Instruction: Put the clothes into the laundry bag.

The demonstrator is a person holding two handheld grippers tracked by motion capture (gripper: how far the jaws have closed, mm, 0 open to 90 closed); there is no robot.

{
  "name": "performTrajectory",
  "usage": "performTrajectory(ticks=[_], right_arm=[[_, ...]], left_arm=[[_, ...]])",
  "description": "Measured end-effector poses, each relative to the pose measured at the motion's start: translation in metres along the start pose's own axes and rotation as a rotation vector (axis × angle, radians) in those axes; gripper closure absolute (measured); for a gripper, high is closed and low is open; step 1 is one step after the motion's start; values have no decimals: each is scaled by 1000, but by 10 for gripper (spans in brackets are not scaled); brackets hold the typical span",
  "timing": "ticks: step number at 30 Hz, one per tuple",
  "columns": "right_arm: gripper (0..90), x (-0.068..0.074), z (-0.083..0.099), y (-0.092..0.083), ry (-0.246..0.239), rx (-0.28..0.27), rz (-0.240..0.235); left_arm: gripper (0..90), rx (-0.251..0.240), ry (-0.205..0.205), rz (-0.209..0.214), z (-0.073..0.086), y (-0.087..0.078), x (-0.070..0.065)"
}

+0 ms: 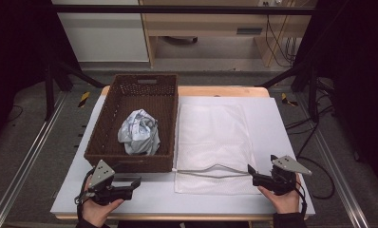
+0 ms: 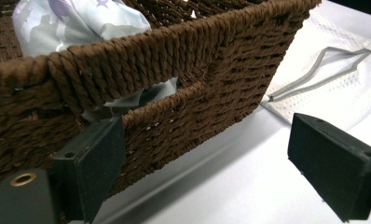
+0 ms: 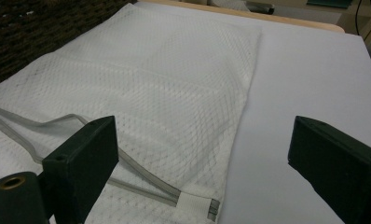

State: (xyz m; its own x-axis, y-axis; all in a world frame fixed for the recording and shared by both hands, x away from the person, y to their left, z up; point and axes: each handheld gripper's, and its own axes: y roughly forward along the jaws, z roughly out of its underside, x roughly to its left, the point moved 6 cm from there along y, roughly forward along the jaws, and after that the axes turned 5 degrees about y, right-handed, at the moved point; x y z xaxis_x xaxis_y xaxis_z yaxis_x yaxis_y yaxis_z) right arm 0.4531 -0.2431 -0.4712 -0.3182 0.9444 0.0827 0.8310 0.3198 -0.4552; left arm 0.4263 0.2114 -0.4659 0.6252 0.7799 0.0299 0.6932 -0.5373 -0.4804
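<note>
Open hand-held gripper beside the brown wicker basket.

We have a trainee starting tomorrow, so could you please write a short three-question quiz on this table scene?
1. True or false: the crumpled cloth lies inside the basket.
2. The mesh bag's zipper is: A) fully closed, B) partly open, C) missing.
3. Which gripper is nearest the zipper's end?

Key:
1. True.
2. B; its grey edges gape near the front.
3. The right gripper; the left gripper sits in front of the basket. Both are open and empty.
</note>
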Motion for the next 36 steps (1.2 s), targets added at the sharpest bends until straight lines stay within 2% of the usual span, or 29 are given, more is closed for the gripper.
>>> performTrajectory(ticks=[10,16,22,28,36], right_arm=[[95,3,-4,-3,3,-17,-5],[95,6,-6,-3,-2,-22,-9],[95,8,-6,-3,-3,-17,-9],[95,8,-7,-3,-5,-20,-7],[95,10,-10,-3,-17,-24,-5]], left_arm=[[116,-44,-24,-20,-6,-9,0],[119,-89,-42,-36,-20,-20,-3],[120,-121,-33,-52,-32,-30,-2],[113,-124,-36,-59,-43,-31,5],[110,-125,-31,-80,-67,-22,18]])
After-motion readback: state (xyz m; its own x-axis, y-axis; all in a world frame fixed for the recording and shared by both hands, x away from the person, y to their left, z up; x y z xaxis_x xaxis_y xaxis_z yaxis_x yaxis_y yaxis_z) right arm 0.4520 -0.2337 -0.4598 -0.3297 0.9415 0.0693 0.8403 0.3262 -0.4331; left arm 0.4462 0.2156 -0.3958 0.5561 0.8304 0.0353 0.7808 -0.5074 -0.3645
